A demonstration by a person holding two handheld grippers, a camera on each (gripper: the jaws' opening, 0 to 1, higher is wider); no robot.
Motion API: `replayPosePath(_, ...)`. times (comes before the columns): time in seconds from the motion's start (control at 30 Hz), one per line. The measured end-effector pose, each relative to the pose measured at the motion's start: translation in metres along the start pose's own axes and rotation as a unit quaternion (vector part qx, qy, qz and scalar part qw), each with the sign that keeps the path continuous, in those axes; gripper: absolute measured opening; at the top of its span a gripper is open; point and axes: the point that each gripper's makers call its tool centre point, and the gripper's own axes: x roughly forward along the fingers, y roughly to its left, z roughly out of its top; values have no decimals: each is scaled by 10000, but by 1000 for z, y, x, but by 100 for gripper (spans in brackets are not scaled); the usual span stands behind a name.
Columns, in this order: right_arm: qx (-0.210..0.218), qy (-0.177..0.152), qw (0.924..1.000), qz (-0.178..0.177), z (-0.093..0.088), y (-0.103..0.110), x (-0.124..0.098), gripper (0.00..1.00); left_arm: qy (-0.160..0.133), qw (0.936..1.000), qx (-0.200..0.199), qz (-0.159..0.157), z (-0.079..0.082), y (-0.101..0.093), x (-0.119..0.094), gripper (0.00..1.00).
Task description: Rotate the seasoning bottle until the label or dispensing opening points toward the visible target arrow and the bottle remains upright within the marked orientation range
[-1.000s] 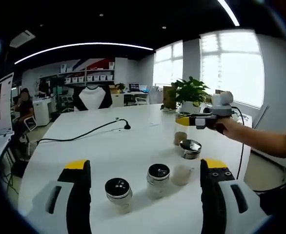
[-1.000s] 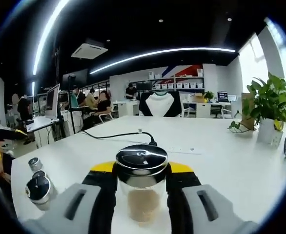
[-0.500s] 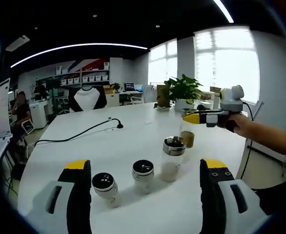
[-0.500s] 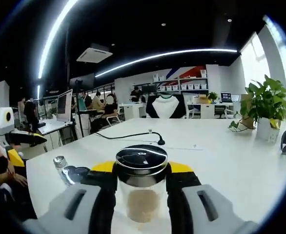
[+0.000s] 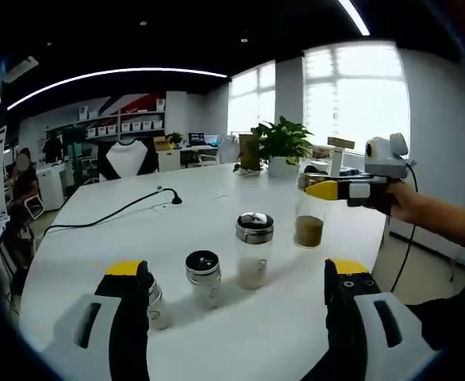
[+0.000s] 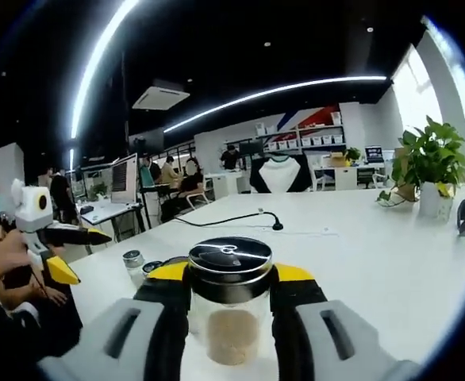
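Note:
A clear seasoning bottle (image 6: 230, 317) with a glossy black lid and brown powder stands upright between my right gripper's (image 6: 230, 279) yellow-tipped jaws, which are shut on it just under the lid. From the left gripper view the same bottle (image 5: 309, 225) hangs from the right gripper (image 5: 318, 190) at the table's right side; I cannot tell whether its base touches the table. My left gripper (image 5: 236, 313) is open and low over the near edge, with nothing between its jaws. Three other bottles stand ahead of it: a tall silver-lidded one (image 5: 253, 250), a shorter one (image 5: 203, 278), and one (image 5: 156, 305) half hidden behind the left jaw.
The white table (image 5: 177, 238) carries a black cable (image 5: 113, 213) and a potted plant (image 5: 280, 144) at the far end. In the right gripper view the left gripper (image 6: 54, 238) and a hand sit at left, near two small bottles (image 6: 134, 266). People sit at desks behind.
Both views have swung, so the standing bottles sit further left in the left gripper view and the left gripper shows more fully in the right gripper view. The right jaws still hold the bottle.

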Motion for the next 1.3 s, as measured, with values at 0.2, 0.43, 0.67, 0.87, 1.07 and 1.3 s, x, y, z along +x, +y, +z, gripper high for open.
replayPosePath(0.2, -190, 75, 9997, 155, 1, 15, -10, 36, -28, 9999, 42, -92, 1, -6, 0, 98)
replayPosePath(0.43, -300, -55, 9949, 962, 13, 54, -17, 36, -127, 9992, 135, -361, 7, -18, 0, 97)
replayPosePath(0.67, -449, -146, 9850, 1657, 30, 94, -17, 36, -289, 9969, 104, -729, 16, -36, 1, 95)
replayPosePath(0.87, -374, -219, 9789, 1995, 39, 113, -15, 37, -408, 9940, 69, -1012, 23, -51, 4, 86)
replayPosePath(1.07, -354, -362, 9628, 2656, 53, 141, -19, 37, -407, 9881, 311, -1450, 27, -70, 8, 71)
replayPosePath(1.3, -210, -477, 9480, 3139, 65, 159, -26, 36, -606, 9700, 57, -2355, 41, -97, 3, 60)
